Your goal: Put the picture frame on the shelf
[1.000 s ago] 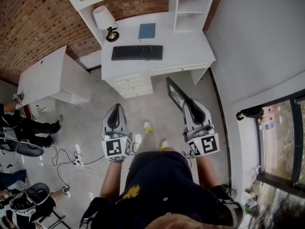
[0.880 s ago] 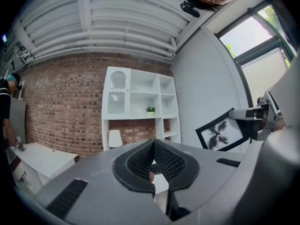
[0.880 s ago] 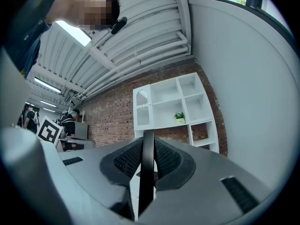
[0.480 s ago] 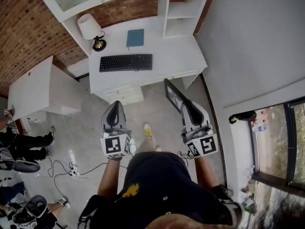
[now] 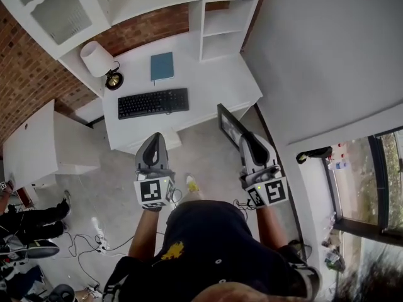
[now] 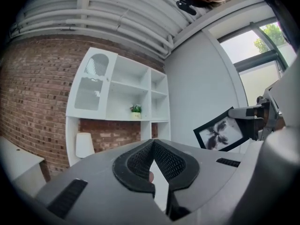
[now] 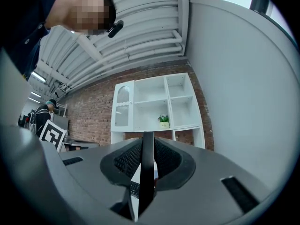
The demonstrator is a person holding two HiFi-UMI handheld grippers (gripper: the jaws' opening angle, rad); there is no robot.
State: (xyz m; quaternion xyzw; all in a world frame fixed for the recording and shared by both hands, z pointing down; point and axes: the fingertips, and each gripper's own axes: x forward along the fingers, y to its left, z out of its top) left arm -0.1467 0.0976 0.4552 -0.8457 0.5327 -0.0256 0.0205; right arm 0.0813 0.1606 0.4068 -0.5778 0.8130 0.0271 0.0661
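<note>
A long white desk (image 5: pixel 227 83) stands against a red brick wall (image 5: pixel 38 61) in a room with a pale grey concrete floor (image 5: pixel 201 159). On the desk lie a black computer keyboard (image 5: pixel 153 102) near its front edge and a flat blue book (image 5: pixel 162 66) behind that. A table lamp with a white drum shade (image 5: pixel 96 58) stands at the desk's left end. A white open-compartment shelf unit (image 5: pixel 220 14) rises from the back of the desk, and a small green plant in a pale pot (image 6: pixel 136 110) sits in one of its middle compartments. Left of the desk is a low white cabinet (image 5: pixel 38 137). To its right a plain white wall (image 5: pixel 315 55) runs to a dark-framed window (image 5: pixel 371 187). The person stands on the floor in front of the desk, both grippers held out towards it. The right gripper (image 5: pixel 244 137) is clamped on the black rectangular picture frame (image 5: pixel 228 121). Its own view shows the frame edge-on, upright between the ribbed black pads. The frame is in the air just off the desk's front right corner, well short of the shelf unit. The left gripper (image 5: pixel 154 137) is level in front of the desk's drawers, its jaws closed tip to tip with nothing between them. Loose cables (image 5: pixel 94 228) trail over the floor well to the front left of the desk.
</note>
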